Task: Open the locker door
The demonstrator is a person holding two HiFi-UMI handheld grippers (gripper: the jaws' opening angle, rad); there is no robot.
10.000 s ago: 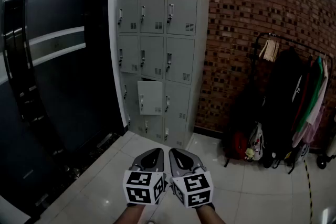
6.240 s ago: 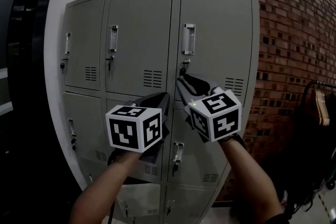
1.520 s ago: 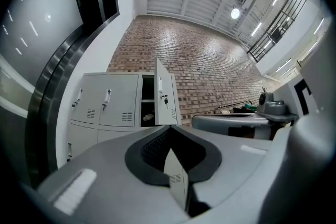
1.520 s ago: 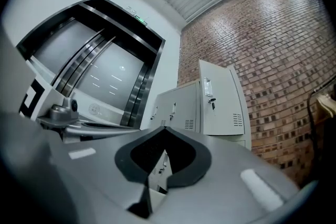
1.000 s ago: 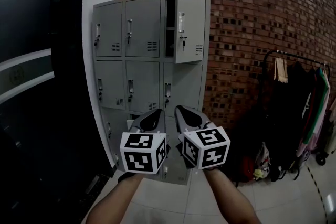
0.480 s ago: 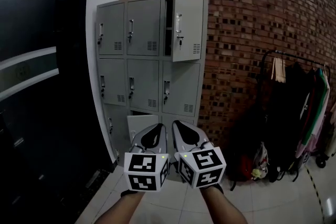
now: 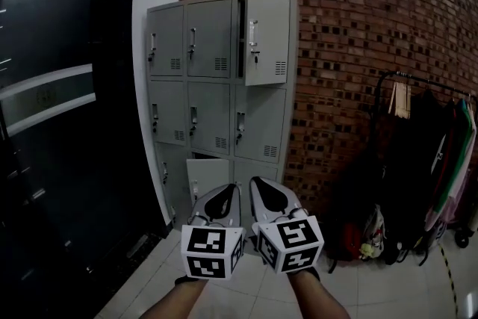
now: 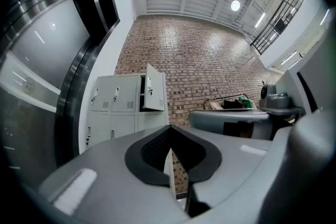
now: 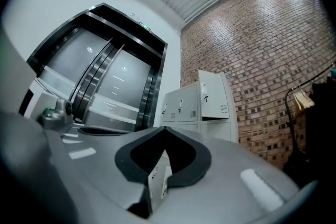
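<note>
A grey metal locker bank point(image 7: 216, 86) stands against the brick wall. Its top right door point(image 7: 267, 36) hangs swung open, with the handle and key facing me; the same door point(image 8: 154, 93) shows in the left gripper view and again point(image 9: 211, 96) in the right gripper view. A lower middle door point(image 7: 208, 177) stands ajar. My left gripper point(image 7: 222, 198) and right gripper point(image 7: 267, 194) are side by side low in the head view, well away from the lockers. Both are shut and hold nothing.
A red brick wall point(image 7: 358, 19) runs behind the lockers. At the right stands a clothes rack point(image 7: 429, 153) full of garments, with bags point(image 7: 366, 231) on the white tile floor below it. A dark curved glass wall point(image 7: 67, 123) fills the left.
Both grippers have sunk lower in the head view and drawn back from the lockers. The top right door, shut several seconds ago, stays swung open.
</note>
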